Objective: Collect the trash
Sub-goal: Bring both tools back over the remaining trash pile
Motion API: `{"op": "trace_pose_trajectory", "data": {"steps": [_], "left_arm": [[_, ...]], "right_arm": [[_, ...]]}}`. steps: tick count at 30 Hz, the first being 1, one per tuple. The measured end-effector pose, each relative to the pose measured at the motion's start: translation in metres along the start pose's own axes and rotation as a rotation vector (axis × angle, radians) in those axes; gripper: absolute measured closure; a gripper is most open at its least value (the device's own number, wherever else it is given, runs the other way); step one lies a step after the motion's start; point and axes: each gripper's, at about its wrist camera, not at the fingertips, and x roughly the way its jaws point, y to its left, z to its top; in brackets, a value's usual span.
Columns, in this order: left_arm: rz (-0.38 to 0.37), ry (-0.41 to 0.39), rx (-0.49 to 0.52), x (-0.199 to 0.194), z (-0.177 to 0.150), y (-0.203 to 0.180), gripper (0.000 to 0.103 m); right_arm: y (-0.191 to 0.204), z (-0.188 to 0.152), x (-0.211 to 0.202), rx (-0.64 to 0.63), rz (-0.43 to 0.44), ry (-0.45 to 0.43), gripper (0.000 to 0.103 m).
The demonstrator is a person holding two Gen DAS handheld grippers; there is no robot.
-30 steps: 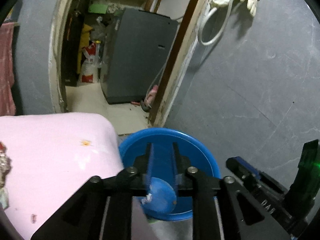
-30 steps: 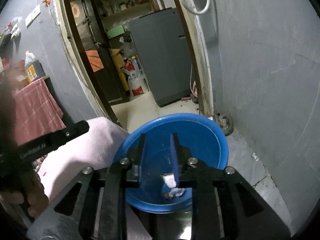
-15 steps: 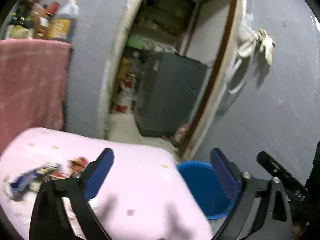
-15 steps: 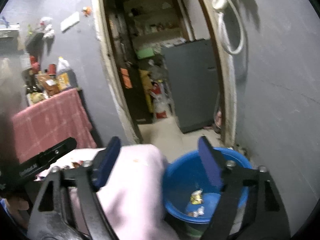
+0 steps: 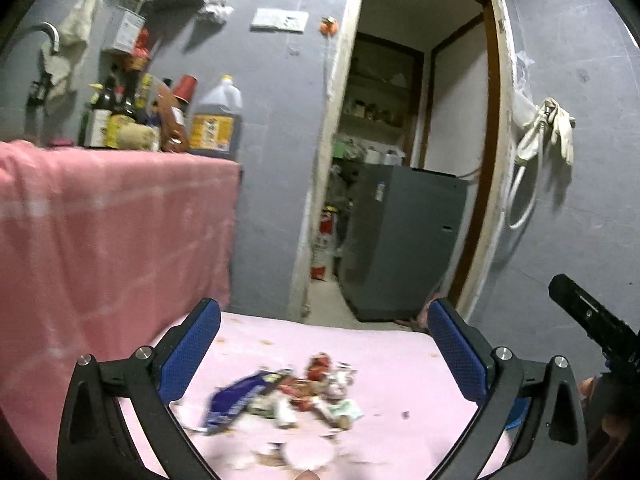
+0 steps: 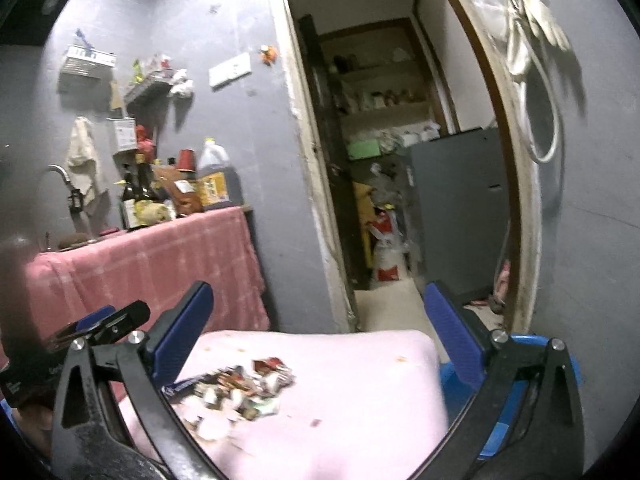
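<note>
Trash pile (image 5: 288, 394): crumpled wrappers and scraps, a blue-purple packet among them, lying in a loose heap on the pink tabletop (image 5: 392, 364); blurred, so single pieces are hard to tell.
Left gripper (image 5: 324, 350): jaws have just been opening and stand spread wide, nothing between the blue pads, held above the heap.
Right gripper (image 6: 318, 332): jaws likewise just opened wide and empty, above the same table; the heap shows toward its left finger.
Blue basin (image 6: 568, 364): beside the table's right edge, mostly hidden behind the right gripper's finger.
Pink checked cloth (image 5: 112, 240): draped over a counter behind the table.
Bottles (image 5: 160, 116): crowded on that counter, a large jug (image 5: 218, 118) among them.
Doorway (image 5: 404, 184): a grey appliance (image 5: 404, 240) inside.
Gloves (image 5: 550, 128): hung on the grey wall, right of the doorway.
</note>
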Motion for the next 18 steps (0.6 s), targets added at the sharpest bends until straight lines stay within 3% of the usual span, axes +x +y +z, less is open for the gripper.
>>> {"op": "trace_pose_trajectory", "data": {"steps": [3,9,18], "left_arm": [[0.036,-0.012,0.007,-0.01,-0.001,0.018,0.001],[0.067,0.036,-0.011,-0.013,-0.014,0.049,0.001],[0.079,0.128,-0.001,-0.004,-0.048,0.073,0.001]], "right_arm": [[0.016,-0.003,0.005,-0.008,0.019,-0.005,0.0],[0.035,-0.016,0.016,-0.007,0.045,0.013,0.0],[0.047,-0.05,0.045,-0.053,0.07,0.132,0.0]]}}
